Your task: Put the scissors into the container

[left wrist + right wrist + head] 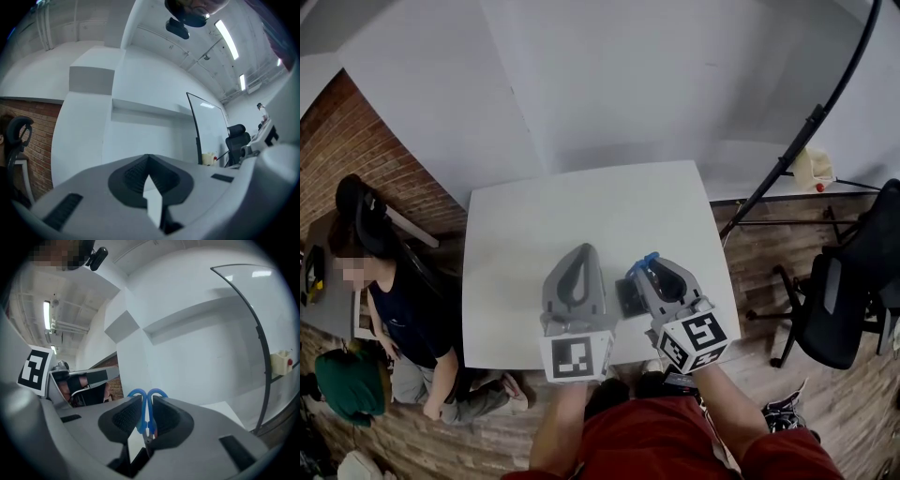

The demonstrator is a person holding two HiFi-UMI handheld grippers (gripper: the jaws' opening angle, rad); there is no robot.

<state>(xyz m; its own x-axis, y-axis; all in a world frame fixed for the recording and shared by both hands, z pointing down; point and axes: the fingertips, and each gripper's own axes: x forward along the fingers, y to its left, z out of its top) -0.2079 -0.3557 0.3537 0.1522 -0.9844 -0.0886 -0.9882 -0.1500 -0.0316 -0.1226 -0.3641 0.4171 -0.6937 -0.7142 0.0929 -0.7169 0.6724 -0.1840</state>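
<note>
A pair of scissors with blue handles [645, 262] is clamped upright between the pads of my right gripper [650, 269], above the right front part of the white table [581, 211]. In the right gripper view the blue handle loops [148, 396] stick out past the jaw tips of that gripper [146, 414]. A small dark container [628, 298] sits on the table between the two grippers, partly hidden by them. My left gripper [582, 251] hovers to the left of it. Its jaws [149, 161] meet at the tips with nothing in them.
A person [403, 309] sits beside the table's left edge, in front of a brick wall. A black office chair [844, 300] and a curved black stand pole [811, 122] are to the right on the wooden floor.
</note>
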